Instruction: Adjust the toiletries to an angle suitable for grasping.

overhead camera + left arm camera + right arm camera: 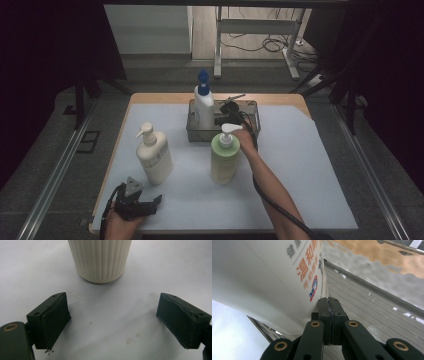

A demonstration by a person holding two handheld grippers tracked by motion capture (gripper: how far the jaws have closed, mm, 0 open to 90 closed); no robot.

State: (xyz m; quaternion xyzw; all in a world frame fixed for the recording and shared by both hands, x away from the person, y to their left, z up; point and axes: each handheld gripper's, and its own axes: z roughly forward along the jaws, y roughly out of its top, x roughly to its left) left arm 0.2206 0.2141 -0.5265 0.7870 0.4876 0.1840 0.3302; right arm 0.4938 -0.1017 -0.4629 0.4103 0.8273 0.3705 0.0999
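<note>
A light table top (300, 165) held three pump bottles and a shallow metal tray with low walls (250, 106) at the far middle. A white pump bottle with a blue top (203, 107) stood upright in the left part of the tray. In front of the tray, a pale green pump bottle with a white pump (223, 160) stood on the table, and to its left stood a cream ribbed pump bottle (154, 157).

The right gripper (226, 114) reached into the tray just beside the white bottle. In the right gripper view its black jaws were pressed flat together with nothing between them (330, 305), their tip against or just short of the bottle's printed side (274, 277); contact could not be told for sure. The left gripper (150, 201) rested near the table's near left edge, its jaws spread wide and empty, pointing at the base of the cream bottle (100, 260), which stood a little beyond them.

The step in hand looked like settling or nudging the white bottle in the tray with the closed tip. The next move would probably call for drawing the right gripper clear without tipping that bottle, then opening its jaws for the green bottle.
</note>
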